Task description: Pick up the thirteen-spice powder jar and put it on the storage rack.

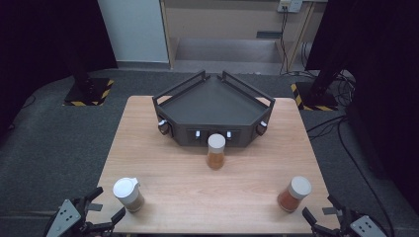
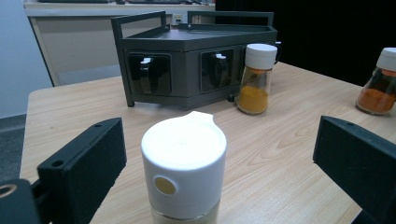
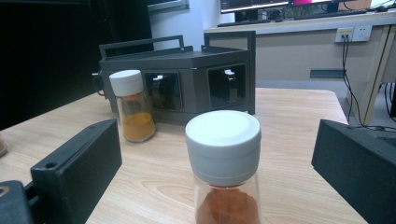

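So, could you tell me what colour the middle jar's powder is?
Yellow-orange powder, clearest in the left gripper view.

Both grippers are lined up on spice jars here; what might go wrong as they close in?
The left gripper is open around the pale jar, whose spouted lid may give uneven contact, so it could twist or tip. The right gripper is open by the red-spice jar, which stands near the table edge; a nudge could push it off.

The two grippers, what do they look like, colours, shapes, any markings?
Both are black. The left gripper and the right gripper each carry a grey three-cornered plate on top, dotted with small dark holes. In the gripper views the fingers are thick, blocky black slabs with a matte, slightly rough surface and a small round hole near the upper edge.
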Demonstrator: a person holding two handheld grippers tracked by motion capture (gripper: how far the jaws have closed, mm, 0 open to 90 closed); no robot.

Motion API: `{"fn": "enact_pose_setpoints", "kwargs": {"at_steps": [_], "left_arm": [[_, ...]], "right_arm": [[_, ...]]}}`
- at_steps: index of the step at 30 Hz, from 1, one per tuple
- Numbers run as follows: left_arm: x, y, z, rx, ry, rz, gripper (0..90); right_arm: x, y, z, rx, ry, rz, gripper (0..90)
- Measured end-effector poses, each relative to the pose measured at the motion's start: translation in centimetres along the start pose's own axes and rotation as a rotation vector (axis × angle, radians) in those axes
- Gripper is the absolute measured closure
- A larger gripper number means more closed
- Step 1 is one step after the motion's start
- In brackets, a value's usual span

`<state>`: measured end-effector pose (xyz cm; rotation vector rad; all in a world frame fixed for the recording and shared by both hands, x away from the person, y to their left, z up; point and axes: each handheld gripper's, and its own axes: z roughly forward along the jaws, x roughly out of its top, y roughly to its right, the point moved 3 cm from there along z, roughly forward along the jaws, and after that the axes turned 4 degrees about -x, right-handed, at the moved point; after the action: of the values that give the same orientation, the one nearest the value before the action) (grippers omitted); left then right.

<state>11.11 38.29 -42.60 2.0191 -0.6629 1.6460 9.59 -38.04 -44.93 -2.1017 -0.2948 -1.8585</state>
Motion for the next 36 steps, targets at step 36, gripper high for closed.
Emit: {"fn": "enact_pose_setpoints", "kwargs": {"at_steps": [36], "left_arm": [[-0.1,0.2,-0.7,0.032,-0.042,-0.011,1.4]], "right_arm": [[0.1,-1.2,0.2,0.0,-0.055,-0.062,2.4]]}}
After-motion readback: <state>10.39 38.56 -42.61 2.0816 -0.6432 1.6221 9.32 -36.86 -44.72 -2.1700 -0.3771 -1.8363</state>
